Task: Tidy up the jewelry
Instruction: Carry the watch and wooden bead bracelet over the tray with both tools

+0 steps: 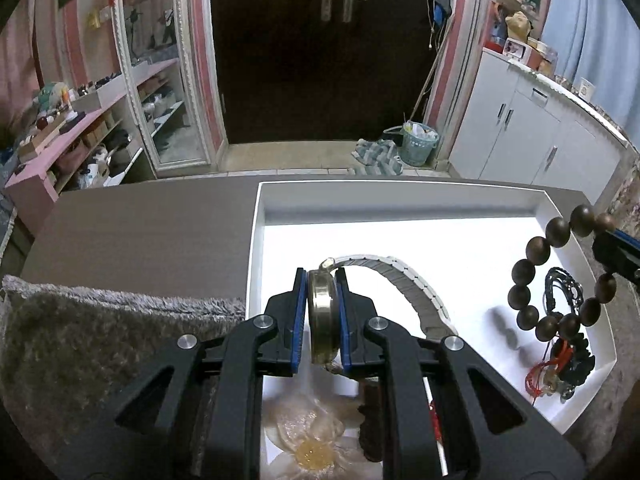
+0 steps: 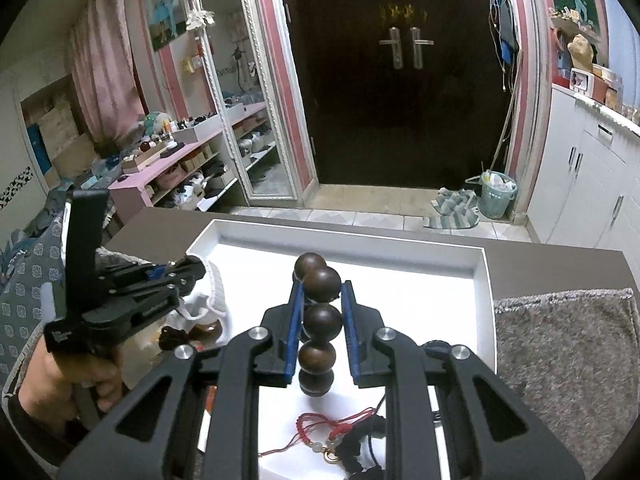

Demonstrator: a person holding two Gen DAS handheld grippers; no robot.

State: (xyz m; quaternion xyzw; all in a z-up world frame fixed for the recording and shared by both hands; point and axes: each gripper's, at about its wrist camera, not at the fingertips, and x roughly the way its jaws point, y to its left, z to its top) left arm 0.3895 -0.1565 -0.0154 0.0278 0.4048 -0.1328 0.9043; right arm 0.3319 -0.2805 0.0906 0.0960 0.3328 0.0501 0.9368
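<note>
My left gripper (image 1: 322, 312) is shut on a metal watch (image 1: 322, 320), gripping its round case edge-on; the silver link band (image 1: 416, 284) arcs off to the right above the white tray (image 1: 256, 240). My right gripper (image 2: 322, 320) is shut on a dark wooden bead bracelet (image 2: 322, 316), held above the tray (image 2: 486, 280); the bracelet (image 1: 556, 280) hangs at the right in the left wrist view. The left gripper (image 2: 188, 276) with the watch band (image 2: 218, 284) shows at the left of the right wrist view.
Red cord jewelry (image 2: 320, 436) and black cord pieces (image 1: 576, 364) lie in the tray's near right part. A fabric flower (image 1: 308, 436) lies near its front. Grey fluffy cloths (image 1: 100, 340) (image 2: 568, 360) flank the tray on the brown table (image 1: 140, 224).
</note>
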